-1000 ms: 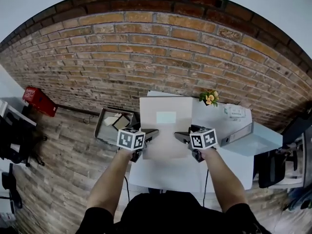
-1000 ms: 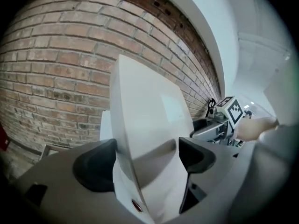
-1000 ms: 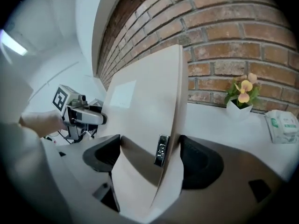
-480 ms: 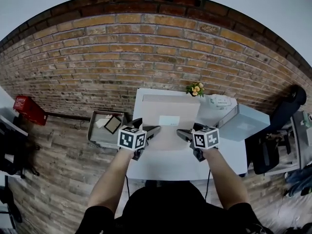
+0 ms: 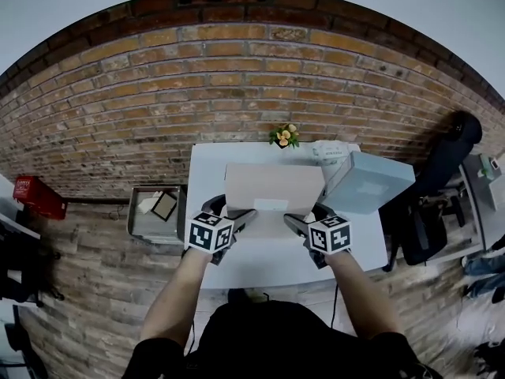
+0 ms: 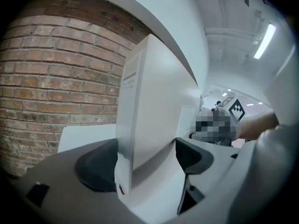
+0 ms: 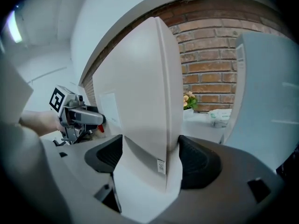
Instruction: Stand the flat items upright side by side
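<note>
The left gripper [image 5: 241,215] and right gripper [image 5: 296,221] clamp the white file box [image 5: 272,188] by its near corners, their jaws having just been closing. It tilts above the counter [image 5: 260,263], just left of the grey box file [image 5: 367,181]. It looks stiff, fairly light and smooth-faced, so a firm grip at both edges suits it.

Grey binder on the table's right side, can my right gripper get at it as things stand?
Probably not yet. The right gripper is clamped on the beige binder, its jaws having just closed further. The grey binder is close by with nothing between, so it looks reachable once freed.
</note>
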`<control>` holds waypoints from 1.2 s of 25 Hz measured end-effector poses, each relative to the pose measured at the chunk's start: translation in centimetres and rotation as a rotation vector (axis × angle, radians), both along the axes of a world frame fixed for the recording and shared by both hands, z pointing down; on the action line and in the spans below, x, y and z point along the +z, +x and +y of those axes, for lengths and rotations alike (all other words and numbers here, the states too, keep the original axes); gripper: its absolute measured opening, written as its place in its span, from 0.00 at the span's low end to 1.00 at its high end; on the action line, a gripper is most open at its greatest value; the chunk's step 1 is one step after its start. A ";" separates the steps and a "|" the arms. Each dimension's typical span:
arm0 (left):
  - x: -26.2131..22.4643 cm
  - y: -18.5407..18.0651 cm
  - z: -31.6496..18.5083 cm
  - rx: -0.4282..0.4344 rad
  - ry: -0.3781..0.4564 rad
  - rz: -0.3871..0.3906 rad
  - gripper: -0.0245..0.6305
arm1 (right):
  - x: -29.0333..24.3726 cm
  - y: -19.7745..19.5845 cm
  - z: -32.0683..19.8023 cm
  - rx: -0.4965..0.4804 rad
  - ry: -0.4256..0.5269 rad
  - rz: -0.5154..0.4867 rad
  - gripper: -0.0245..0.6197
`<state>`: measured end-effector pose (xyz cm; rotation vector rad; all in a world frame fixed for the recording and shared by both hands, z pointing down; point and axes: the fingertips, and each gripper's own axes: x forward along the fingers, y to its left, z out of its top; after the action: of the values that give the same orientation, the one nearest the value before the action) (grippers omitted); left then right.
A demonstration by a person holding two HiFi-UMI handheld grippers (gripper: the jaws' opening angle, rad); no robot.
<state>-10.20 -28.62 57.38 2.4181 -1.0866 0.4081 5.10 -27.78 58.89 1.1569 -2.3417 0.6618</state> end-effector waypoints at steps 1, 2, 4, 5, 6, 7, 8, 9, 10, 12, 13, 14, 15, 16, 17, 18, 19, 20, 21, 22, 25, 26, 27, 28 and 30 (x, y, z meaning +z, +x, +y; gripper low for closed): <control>0.0 0.9 0.2 0.005 -0.003 0.004 0.64 | -0.3 0.9 0.2 0.010 0.005 -0.002 0.62; -0.1 1.8 0.5 0.009 -0.005 0.007 0.64 | -0.6 1.8 0.4 0.021 0.012 -0.005 0.62; -0.3 3.6 0.9 0.023 -0.004 0.010 0.64 | -1.3 3.7 0.8 0.040 0.029 -0.007 0.62; -0.4 4.7 1.2 0.034 -0.001 0.009 0.64 | -1.7 4.7 1.1 0.048 0.039 -0.005 0.62; -0.5 5.8 1.4 0.047 0.004 0.006 0.64 | -2.0 5.8 1.5 0.057 0.049 -0.001 0.62; -0.6 6.9 1.7 0.060 0.010 0.003 0.64 | -2.2 6.9 1.8 0.064 0.060 0.006 0.62; -0.7 8.1 2.0 0.072 0.015 0.000 0.64 | -2.4 8.0 2.2 0.072 0.070 0.012 0.62; -0.8 9.3 2.2 0.084 0.021 -0.003 0.64 | -2.6 9.2 2.6 0.080 0.080 0.017 0.62; -0.8 10.4 2.5 0.095 0.026 -0.008 0.64 | -2.7 10.3 2.9 0.089 0.089 0.018 0.62; -0.3 12.5 3.2 0.122 0.025 -0.031 0.64 | -2.4 12.3 3.9 0.102 0.097 0.021 0.62; 0.1 13.6 3.7 0.137 0.022 -0.048 0.64 | -2.0 13.4 4.6 0.108 0.093 0.022 0.63; 0.4 14.7 4.2 0.151 0.023 -0.066 0.64 | -1.6 14.4 5.3 0.115 0.086 0.021 0.63; 0.5 15.8 4.5 0.164 0.027 -0.082 0.64 | -1.3 15.5 5.9 0.124 0.079 0.015 0.63; 0.5 16.9 4.7 0.175 0.034 -0.094 0.64 | -1.2 16.6 6.4 0.135 0.075 0.007 0.63; 0.4 18.0 4.8 0.184 0.041 -0.104 0.64 | -1.2 17.7 6.6 0.147 0.076 0.000 0.63; 0.3 19.1 4.8 0.192 0.047 -0.109 0.64 | -1.3 18.8 6.8 0.158 0.081 -0.006 0.63; 0.3 20.2 4.8 0.198 0.051 -0.112 0.64 | -1.4 19.9 6.9 0.168 0.087 -0.010 0.63; 0.3 21.3 4.9 0.204 0.054 -0.113 0.64 | -1.5 21.0 7.1 0.176 0.094 -0.014 0.63; 0.3 22.3 5.1 0.207 0.056 -0.114 0.64 | -1.6 22.0 7.4 0.182 0.101 -0.017 0.62; 0.4 23.3 5.2 0.210 0.059 -0.116 0.64 | -1.7 23.0 7.6 0.186 0.107 -0.019 0.62; 0.3 25.8 5.0 0.212 0.085 -0.146 0.64 | -2.2 25.5 7.7 0.194 0.124 -0.021 0.61; 0.3 26.4 4.9 0.214 0.096 -0.163 0.64 | -2.3 26.1 7.7 0.195 0.127 -0.022 0.61; 0.4 27.0 4.9 0.216 0.106 -0.179 0.64 | -2.3 26.6 7.8 0.195 0.128 -0.020 0.61; 0.4 27.5 5.0 0.218 0.113 -0.192 0.64 | -2.2 27.1 7.8 0.195 0.127 -0.016 0.61; 0.6 28.2 4.8 0.222 0.118 -0.204 0.64 | -2.1 27.8 7.7 0.199 0.124 -0.009 0.61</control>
<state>17.98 -23.82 57.96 2.6593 -0.9488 0.6955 32.87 -20.03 56.81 1.4590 -2.3222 0.5956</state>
